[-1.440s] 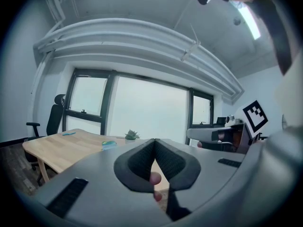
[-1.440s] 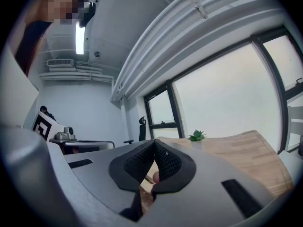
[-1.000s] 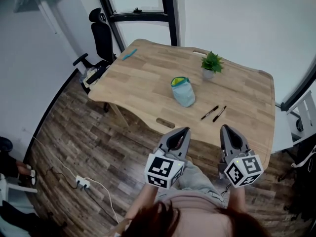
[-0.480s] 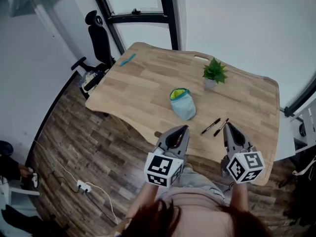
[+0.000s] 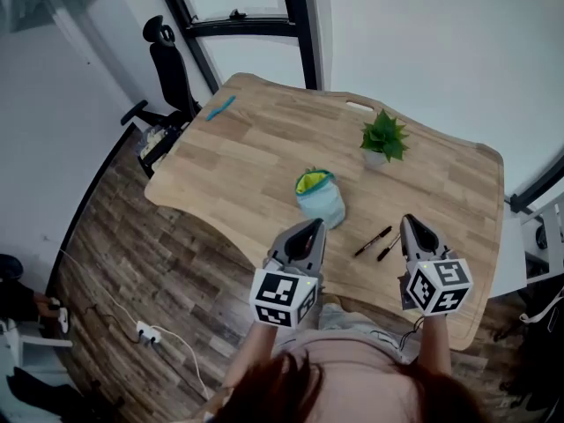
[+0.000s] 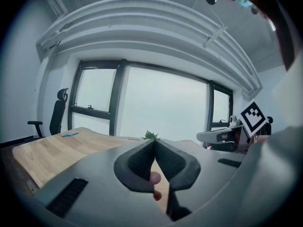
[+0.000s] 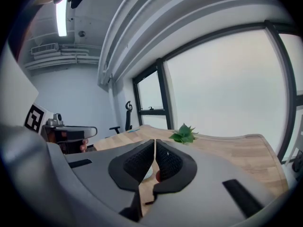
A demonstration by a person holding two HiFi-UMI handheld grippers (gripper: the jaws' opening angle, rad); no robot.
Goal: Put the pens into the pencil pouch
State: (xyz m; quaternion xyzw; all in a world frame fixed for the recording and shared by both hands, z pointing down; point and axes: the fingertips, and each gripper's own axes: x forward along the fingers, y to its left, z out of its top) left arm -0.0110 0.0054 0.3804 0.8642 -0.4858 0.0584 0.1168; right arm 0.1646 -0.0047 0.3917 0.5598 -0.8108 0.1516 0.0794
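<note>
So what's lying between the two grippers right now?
Two black pens, side by side on the table, nearer the right gripper than the left gripper. The head view shows this.

Left tongs [image 5: 310, 228] closed and empty, right tongs [image 5: 411, 226] closed and empty, both held side by side, pointing forward

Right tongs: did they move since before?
Yes. The right tongs have come forward over the edge of the table, so their tip now sits beside the pens, which earlier lay ahead of them.
</note>
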